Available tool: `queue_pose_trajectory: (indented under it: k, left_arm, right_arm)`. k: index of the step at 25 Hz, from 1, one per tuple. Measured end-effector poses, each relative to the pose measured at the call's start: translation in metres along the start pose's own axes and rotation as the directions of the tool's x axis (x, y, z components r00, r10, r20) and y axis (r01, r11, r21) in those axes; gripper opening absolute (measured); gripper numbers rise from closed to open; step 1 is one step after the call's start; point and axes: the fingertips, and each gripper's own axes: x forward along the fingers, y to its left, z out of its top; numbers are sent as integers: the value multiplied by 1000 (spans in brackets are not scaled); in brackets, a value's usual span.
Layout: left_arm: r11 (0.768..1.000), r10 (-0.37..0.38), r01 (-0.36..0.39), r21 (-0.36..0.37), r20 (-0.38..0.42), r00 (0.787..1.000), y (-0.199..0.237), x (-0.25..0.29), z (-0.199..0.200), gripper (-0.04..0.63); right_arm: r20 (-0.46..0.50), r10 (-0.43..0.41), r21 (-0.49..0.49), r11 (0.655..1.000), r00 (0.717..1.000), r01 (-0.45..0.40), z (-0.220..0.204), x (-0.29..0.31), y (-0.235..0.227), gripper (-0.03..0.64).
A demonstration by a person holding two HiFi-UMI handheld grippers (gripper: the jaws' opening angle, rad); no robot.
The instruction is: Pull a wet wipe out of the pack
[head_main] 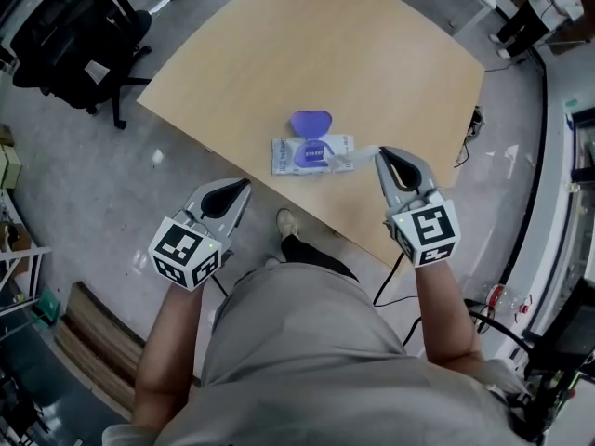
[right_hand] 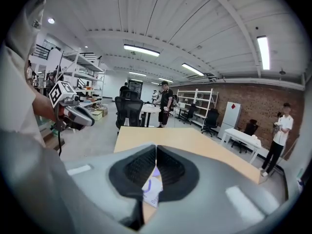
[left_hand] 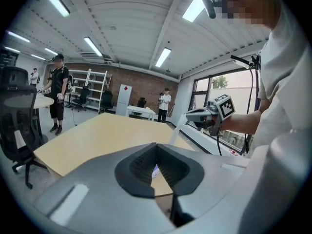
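Just off the near edge of the counter [head_main: 307,54], the left tool [head_main: 244,186] hangs over the floor, well apart from the pack [head_main: 299,154]. Its own view shows its jaws pressed together [left_hand: 156,145] with nothing between them. Farther in, over the counter, the right tool [head_main: 380,155] has its tip near the pack's right end, jaws pinched together on the end of a wet wipe [head_main: 355,155]. The wet wipe is a narrow, crumpled white strip running from that tip back to the opening in the pack's top. From the left gripper view it shows as a pale band [left_hand: 173,133] slanting down from the right tool. The pack lies flat on the counter, white with a purple middle, its print too small to read. Its purple lid [head_main: 310,121] is swung open on the far side.
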Motion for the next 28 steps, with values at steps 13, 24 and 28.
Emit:
queue_pose_trajectory:
  k: [13,24,28]
  left_arm:
    - [993,-77,62,105,137,988,-100,-103,29,6]
    - [983,-35,10,183,134,990,-210,-118,32,6]
    - [985,11,-39,168,164,986,-270,-103,36,5]
  right_arm:
    - [37,57,15,998,998,-58,25,-120,112,6]
    - [132,174,-15,985,976,-174,8,-223,122,6]
    - [156,226,-25,974,961,-225,-16,-271,105,6]
